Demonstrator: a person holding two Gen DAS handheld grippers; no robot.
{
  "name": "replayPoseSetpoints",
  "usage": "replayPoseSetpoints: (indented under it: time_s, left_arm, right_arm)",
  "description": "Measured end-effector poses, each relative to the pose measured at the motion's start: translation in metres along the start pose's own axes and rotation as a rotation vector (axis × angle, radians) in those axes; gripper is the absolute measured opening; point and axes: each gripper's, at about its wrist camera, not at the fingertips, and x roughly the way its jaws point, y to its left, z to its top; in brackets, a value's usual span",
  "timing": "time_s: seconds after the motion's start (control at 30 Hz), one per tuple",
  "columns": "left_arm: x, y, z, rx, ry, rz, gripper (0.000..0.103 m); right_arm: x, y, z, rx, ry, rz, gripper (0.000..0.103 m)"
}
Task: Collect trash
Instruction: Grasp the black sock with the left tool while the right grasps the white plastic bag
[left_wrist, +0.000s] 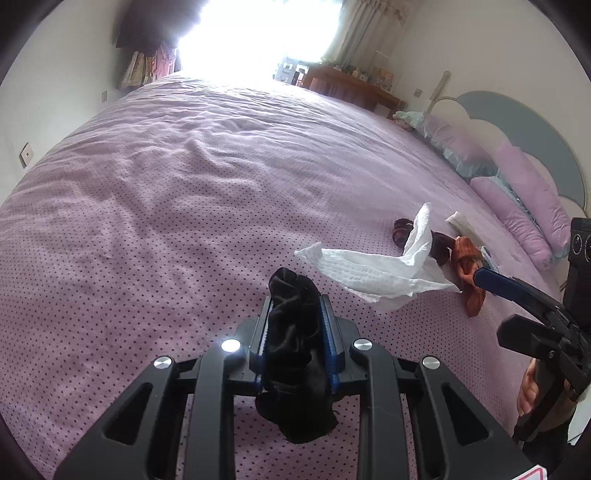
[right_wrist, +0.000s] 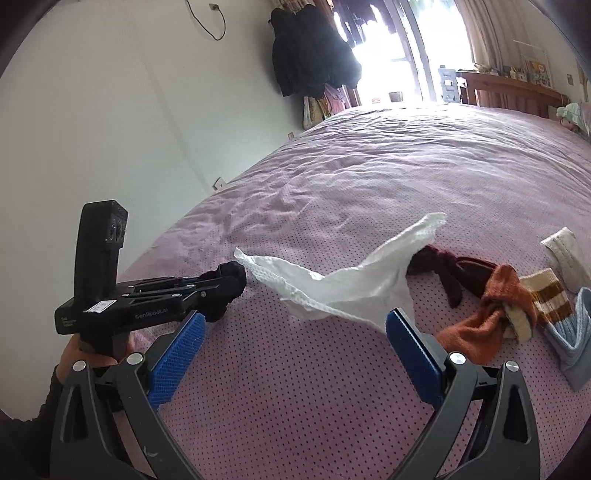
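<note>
From the left wrist camera, the left gripper (left_wrist: 295, 314) is clamped on a black sock (left_wrist: 293, 354) that bunches up between its blue pads and hangs below them, over the purple bedspread (left_wrist: 147, 203). Taking the white tissue (left_wrist: 376, 269) as the landmark: it lies crumpled on the spread ahead and to the right of this gripper, its long axis running from a near-left corner toward the far right, where one flap stands up. Beyond its right end sits a dark maroon sock (left_wrist: 436, 240) and an orange sock (left_wrist: 469, 269), and the right gripper (left_wrist: 491, 284) reaches in from the right with a blue pad tip at that end. From the right wrist camera, the right gripper (right_wrist: 295, 328) stands wide and holds nothing; the tissue (right_wrist: 343, 280) lies just ahead, stretched crosswise between the two pads, its near edge close to the right pad. The left gripper (right_wrist: 229, 280) sits at the tissue's left tip. I judge the empty right gripper better placed for the tissue; it seems to need only a short push forward before closing across the narrow middle
</note>
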Motion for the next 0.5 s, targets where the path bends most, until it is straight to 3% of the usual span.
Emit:
replayPoseSetpoints:
  time_s: [0.17,0.33,0.4,0.43,0.47,0.5]
  left_arm:
    - [-0.002,0.012,0.002,-0.031,-0.006,-0.024,0.024]
    - [0.0,0.013,0.002,-0.03,-0.002,-0.038,0.024]
    - [0.001,0.013,0.002,-0.033,-0.003,-0.041,0.024]
    - [0.001,0.013,0.002,-0.036,-0.002,-0.043,0.024]
    - [0.001,0.013,0.002,-0.038,-0.001,-0.045,0.024]
    - [0.001,0.012,0.002,-0.04,0.0,-0.05,0.024]
  right_arm:
    - [0.037,0.0,0.019,-0.055,0.019,-0.127,0.095]
    - [0.083,-0.018,0.021,-0.019,0.155,-0.145,0.094]
    - [0.094,-0.023,0.018,-0.007,0.188,-0.163,0.089]
    - [0.094,-0.023,0.018,-0.012,0.183,-0.18,0.077]
    - [0.092,-0.022,0.019,-0.018,0.175,-0.187,0.058]
    - [0.091,-0.021,0.019,-0.023,0.171,-0.17,0.048]
